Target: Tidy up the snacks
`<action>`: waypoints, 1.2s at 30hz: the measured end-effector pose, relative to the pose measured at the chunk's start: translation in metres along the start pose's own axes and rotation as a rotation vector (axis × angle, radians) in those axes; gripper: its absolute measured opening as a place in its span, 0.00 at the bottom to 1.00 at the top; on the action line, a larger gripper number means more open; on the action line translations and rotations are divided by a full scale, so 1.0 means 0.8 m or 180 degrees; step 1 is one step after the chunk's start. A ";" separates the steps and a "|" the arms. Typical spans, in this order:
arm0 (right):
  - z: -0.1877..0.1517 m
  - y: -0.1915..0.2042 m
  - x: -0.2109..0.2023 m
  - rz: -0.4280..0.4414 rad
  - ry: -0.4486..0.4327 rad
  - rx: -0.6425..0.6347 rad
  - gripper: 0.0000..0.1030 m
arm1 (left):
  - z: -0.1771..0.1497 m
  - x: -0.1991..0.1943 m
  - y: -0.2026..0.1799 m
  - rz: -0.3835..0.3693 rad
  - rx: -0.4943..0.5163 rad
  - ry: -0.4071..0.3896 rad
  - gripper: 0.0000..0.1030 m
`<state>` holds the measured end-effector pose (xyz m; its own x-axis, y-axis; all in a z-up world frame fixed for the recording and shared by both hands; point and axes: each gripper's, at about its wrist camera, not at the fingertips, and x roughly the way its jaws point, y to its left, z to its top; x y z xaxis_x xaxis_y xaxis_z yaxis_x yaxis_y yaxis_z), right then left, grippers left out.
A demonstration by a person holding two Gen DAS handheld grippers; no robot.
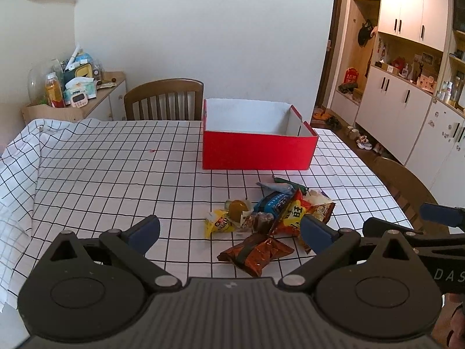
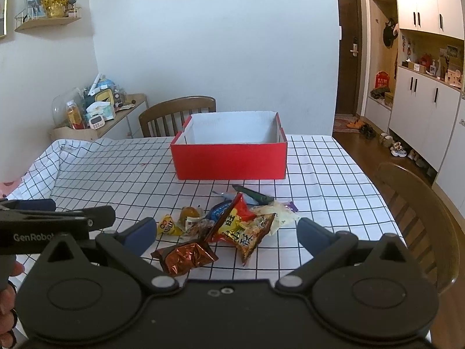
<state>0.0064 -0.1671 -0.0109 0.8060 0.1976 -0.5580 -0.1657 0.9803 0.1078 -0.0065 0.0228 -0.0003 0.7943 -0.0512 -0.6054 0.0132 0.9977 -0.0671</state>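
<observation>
A pile of snack packets (image 1: pixel 270 212) lies on the checked tablecloth in front of a red box (image 1: pixel 258 148) with a white empty inside. The pile holds a brown foil packet (image 1: pixel 255 254), a yellow packet (image 1: pixel 219 224), a blue packet (image 1: pixel 274 202) and a red-yellow packet (image 1: pixel 296 215). My left gripper (image 1: pixel 229 231) is open and empty, just short of the pile. In the right wrist view the pile (image 2: pixel 229 224) and box (image 2: pixel 229 160) show too. My right gripper (image 2: pixel 223 232) is open and empty above the brown packet (image 2: pixel 186 257).
The table's cloth (image 1: pixel 116 168) is rumpled at the left. Wooden chairs stand behind the table (image 1: pixel 164 100) and at its right (image 2: pixel 421 212). A cluttered side cabinet (image 1: pixel 75 93) is at the back left. White cupboards (image 1: pixel 407 101) line the right wall.
</observation>
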 end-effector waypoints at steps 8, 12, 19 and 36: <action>0.001 0.004 0.000 -0.0017 -0.0015 -0.0009 1.00 | 0.001 -0.002 0.003 0.0020 0.0022 -0.0040 1.00; 0.001 0.005 -0.001 -0.0031 -0.0043 -0.0014 1.00 | 0.000 -0.004 0.002 0.0017 0.0027 -0.0059 1.00; 0.000 0.007 -0.003 -0.0041 -0.0059 -0.0026 0.99 | 0.000 -0.008 0.003 0.0002 0.0045 -0.0072 1.00; -0.001 0.012 -0.010 -0.0066 -0.0132 -0.0054 0.97 | 0.001 -0.012 0.002 -0.0014 0.0109 -0.0091 1.00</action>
<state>-0.0024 -0.1592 -0.0063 0.8322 0.1776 -0.5253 -0.1580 0.9840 0.0824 -0.0134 0.0248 0.0059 0.8111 -0.0548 -0.5823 0.0370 0.9984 -0.0423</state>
